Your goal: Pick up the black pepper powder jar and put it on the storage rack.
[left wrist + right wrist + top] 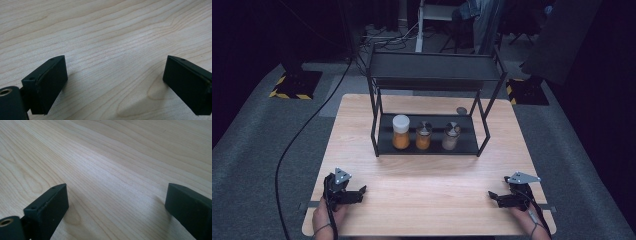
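Observation:
A black two-tier wire rack [432, 75] stands at the back middle of the wooden table [427, 200]. Its lower shelf holds three jars in a row: a white-lidded jar of orange powder [401, 132], a smaller orange jar with a metal lid [423, 136] and a pale jar with a metal lid [451, 136]. A small grey round lid [461, 110] lies on the table behind the rack. My left gripper [359, 192] rests open near the front left edge, its jaws wide apart over bare wood [115, 70]. At the front right my right gripper [493, 196] is open too, nothing between its jaws [116, 197].
The rack's upper shelf is bare. A black cable [297, 140] trails over the grey floor left of the table. Yellow-and-black stand bases [294, 85] sit on the floor at the back left and back right. Bare wood lies between the grippers and the rack.

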### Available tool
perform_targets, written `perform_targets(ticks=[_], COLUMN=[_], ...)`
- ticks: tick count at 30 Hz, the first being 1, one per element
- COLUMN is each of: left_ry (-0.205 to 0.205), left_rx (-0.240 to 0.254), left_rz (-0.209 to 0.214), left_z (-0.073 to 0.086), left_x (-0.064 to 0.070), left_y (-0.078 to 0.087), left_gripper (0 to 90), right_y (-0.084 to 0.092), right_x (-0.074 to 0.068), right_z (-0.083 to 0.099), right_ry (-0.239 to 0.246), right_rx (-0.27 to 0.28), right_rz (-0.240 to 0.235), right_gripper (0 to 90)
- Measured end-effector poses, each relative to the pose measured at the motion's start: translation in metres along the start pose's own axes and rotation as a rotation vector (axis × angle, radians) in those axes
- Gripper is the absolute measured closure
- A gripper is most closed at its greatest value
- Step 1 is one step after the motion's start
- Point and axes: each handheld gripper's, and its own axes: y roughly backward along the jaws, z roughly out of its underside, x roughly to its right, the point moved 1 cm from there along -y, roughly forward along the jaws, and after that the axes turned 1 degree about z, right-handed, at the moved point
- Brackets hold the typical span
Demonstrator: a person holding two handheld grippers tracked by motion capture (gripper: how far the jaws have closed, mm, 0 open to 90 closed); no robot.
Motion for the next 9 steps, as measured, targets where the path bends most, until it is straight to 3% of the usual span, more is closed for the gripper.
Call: perform_targets(ticks=[9], left_ry=[-0.001], left_rx=[-0.001], left_rz=[0.000], left_z=[0.0000], left_x=[0.0001], left_y=[0.0002], left_gripper=[5.8], right_y=[0.0002], right_x=[0.0003], right_z=[0.0004], right_ry=[0.000], right_rx=[0.003], right_rz=[-0.002], right_gripper=[5.9])
